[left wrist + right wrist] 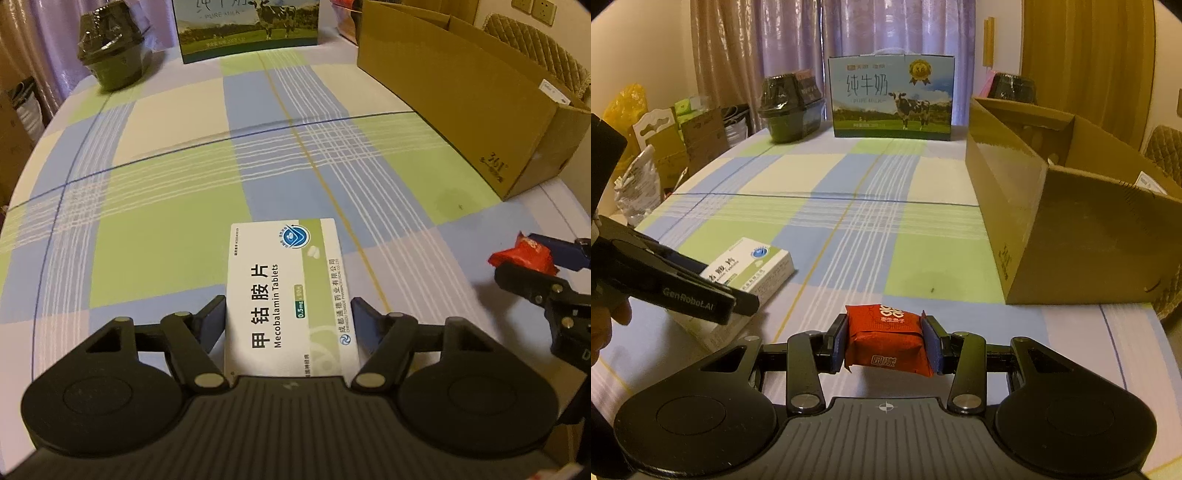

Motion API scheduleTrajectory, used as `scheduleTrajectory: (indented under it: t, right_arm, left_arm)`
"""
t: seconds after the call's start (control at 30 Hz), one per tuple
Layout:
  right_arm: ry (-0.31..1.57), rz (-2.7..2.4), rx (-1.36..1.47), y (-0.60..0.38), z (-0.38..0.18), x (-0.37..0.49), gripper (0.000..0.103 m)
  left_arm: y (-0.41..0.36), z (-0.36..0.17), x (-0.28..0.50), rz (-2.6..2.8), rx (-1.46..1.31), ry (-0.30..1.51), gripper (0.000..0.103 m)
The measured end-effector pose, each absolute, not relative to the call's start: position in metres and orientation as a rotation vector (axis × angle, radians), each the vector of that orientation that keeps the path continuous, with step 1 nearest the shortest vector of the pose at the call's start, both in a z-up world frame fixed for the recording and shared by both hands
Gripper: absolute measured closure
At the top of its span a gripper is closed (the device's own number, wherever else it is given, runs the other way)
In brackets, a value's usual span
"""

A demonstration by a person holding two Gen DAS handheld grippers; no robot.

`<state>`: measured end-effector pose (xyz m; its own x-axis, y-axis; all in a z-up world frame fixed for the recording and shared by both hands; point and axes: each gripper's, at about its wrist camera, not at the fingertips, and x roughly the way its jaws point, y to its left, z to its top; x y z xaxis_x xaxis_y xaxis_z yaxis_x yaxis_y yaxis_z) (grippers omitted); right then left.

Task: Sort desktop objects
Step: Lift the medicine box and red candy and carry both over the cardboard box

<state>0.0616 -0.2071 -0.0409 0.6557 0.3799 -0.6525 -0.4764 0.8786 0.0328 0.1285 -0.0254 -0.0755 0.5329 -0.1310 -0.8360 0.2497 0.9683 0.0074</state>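
Already the right fingers (884,341) were clamped on a red snack packet (888,338), lifted just over the worktop (849,221). Ahead and to their right stood the open cardboard box (1052,236), nearer this hand. Meanwhile the left fingers (290,321) flanked a tablet box (288,295) lying lengthwise between them on the worktop; whether they gripped it, I could not tell.
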Motion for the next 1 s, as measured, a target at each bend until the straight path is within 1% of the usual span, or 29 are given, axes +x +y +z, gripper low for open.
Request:
scheduleTrajectory:
  t: [0.33,0.53,0.77,1.0]
  right_arm:
    - [0.657,0.47,-0.129,-0.218,-0.019,0.055,0.063]
    - [0.593,0.418,-0.098,-0.241,0.01,0.053,0.063]
    - [0.489,0.345,-0.087,-0.281,0.053,0.071,0.063]
    - [0.431,0.28,-0.087,-0.325,0.083,0.117,0.063]
  left_arm:
    - [-0.036,-0.033,0.107,-0.249,0.105,0.923,0.036]
    - [-0.056,0.003,0.108,-0.286,0.091,0.864,0.036]
    - [-0.105,0.039,0.123,-0.351,0.092,0.79,0.036]
    - [-0.169,0.068,0.155,-0.443,0.063,0.744,0.036]
